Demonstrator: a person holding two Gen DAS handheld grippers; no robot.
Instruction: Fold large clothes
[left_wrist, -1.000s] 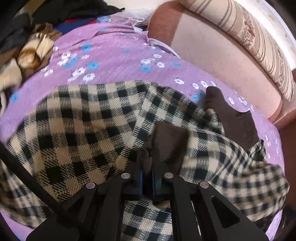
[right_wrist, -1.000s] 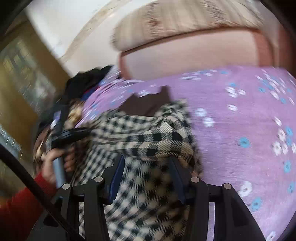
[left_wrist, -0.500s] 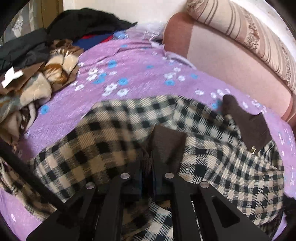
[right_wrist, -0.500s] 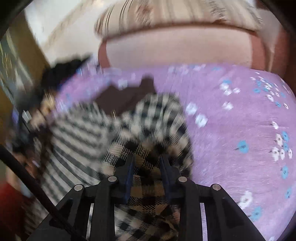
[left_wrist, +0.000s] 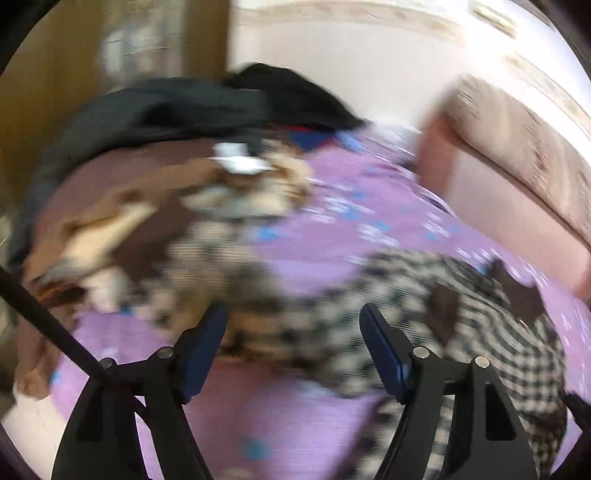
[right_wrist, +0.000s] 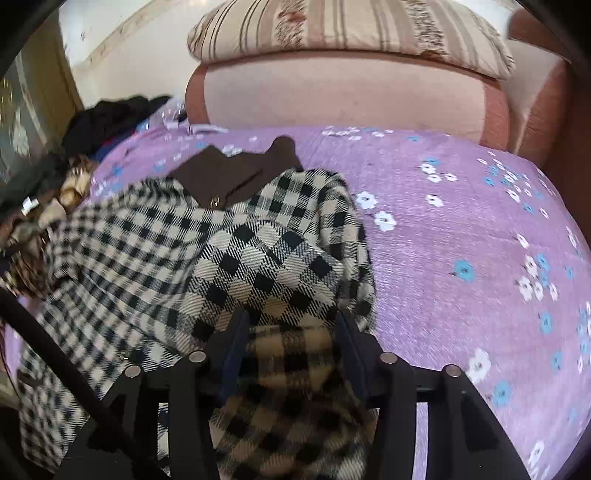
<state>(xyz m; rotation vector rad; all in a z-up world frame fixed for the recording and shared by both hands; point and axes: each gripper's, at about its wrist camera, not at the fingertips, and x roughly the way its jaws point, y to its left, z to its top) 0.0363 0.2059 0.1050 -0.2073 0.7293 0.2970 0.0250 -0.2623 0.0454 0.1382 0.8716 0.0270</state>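
The left wrist view is heavily motion-blurred: the checked coat (left_wrist: 461, 325) and the clothes pile (left_wrist: 177, 192) smear into streaks, while only the fingers (left_wrist: 384, 350) stay sharp. The right wrist view is mostly crisp under soft, even daylight, blurring slightly at its left edge. Fisheye curvature bends both views, with dark vignetted corners.

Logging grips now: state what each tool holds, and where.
Left tool: open, holds nothing. Right tool: open around the checked coat, its bunched fold between the fingers, not clamped.
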